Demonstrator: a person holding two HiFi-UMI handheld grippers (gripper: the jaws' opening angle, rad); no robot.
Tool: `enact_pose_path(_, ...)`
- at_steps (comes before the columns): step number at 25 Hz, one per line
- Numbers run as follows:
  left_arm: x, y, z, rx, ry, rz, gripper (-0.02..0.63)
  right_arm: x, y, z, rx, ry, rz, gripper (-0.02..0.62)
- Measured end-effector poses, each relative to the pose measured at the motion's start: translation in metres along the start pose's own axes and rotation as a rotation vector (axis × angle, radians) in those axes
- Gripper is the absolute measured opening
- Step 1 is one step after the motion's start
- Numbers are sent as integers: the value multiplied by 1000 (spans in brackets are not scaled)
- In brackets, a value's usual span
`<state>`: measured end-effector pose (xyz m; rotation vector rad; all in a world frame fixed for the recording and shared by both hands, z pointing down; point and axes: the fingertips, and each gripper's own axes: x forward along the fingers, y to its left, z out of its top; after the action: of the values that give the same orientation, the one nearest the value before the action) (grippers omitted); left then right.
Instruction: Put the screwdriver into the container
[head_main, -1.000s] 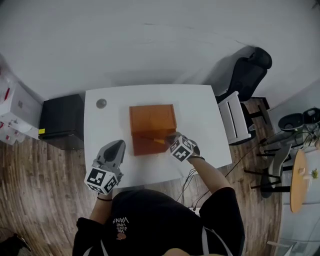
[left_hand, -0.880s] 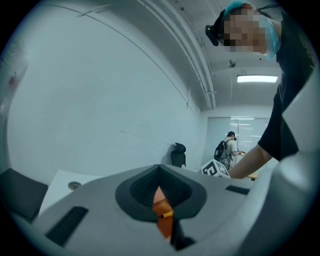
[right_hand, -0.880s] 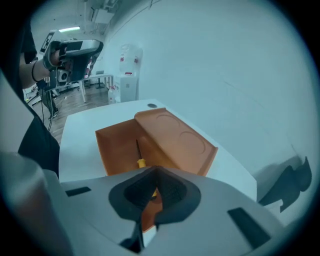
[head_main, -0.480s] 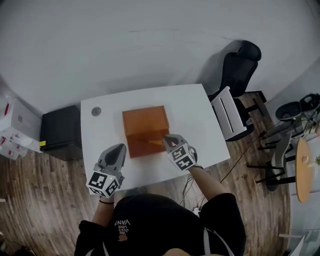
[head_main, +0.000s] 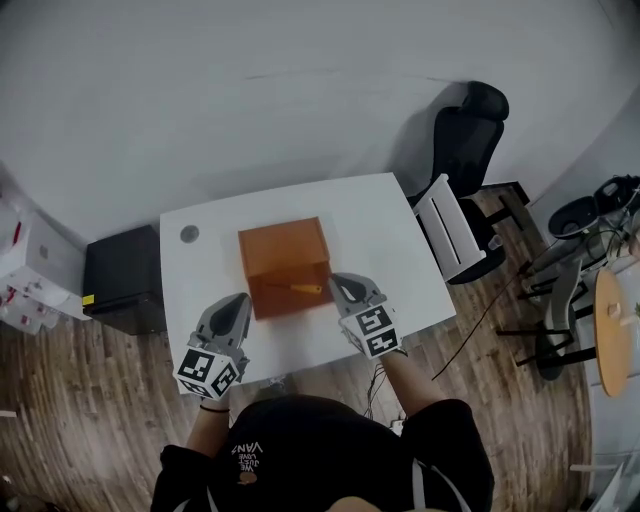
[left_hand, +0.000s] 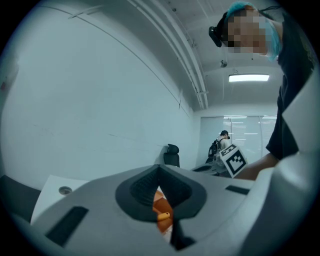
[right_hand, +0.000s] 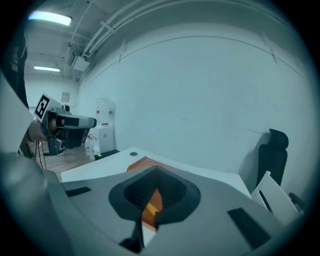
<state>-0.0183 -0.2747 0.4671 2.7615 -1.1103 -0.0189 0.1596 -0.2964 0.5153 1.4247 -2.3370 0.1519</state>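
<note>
An open orange container (head_main: 283, 247) stands in the middle of the white table (head_main: 370, 215). The screwdriver (head_main: 301, 289), with an orange handle, lies flat across the container's near part. My right gripper (head_main: 338, 281) is just right of the handle, shut and empty, not touching it. My left gripper (head_main: 238, 301) hovers over the table's near left side, shut, with nothing in it. Between the closed jaws in the left gripper view I see the screwdriver's handle (left_hand: 163, 216), and in the right gripper view a slice of the container (right_hand: 151, 201).
A small round grey disc (head_main: 189, 233) lies at the table's far left corner. A black cabinet (head_main: 120, 278) stands left of the table, a white rack (head_main: 447, 240) and a black office chair (head_main: 470, 125) to its right. Cables hang off the near edge.
My right gripper has drawn back from the container toward the table's near edge, leaving the screwdriver lying inside. The left gripper has stayed near the table's near left.
</note>
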Motion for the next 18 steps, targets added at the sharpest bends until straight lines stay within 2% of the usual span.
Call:
enact_pose_path(9, -8, -16, 3, 13, -11, 0, 14, -43, 3, 17, 85, -127, -33, 11)
enact_pose_path(18, -18, -30, 4, 18, -20, 4, 14, -80, 13, 36, 146, -243, -24, 11)
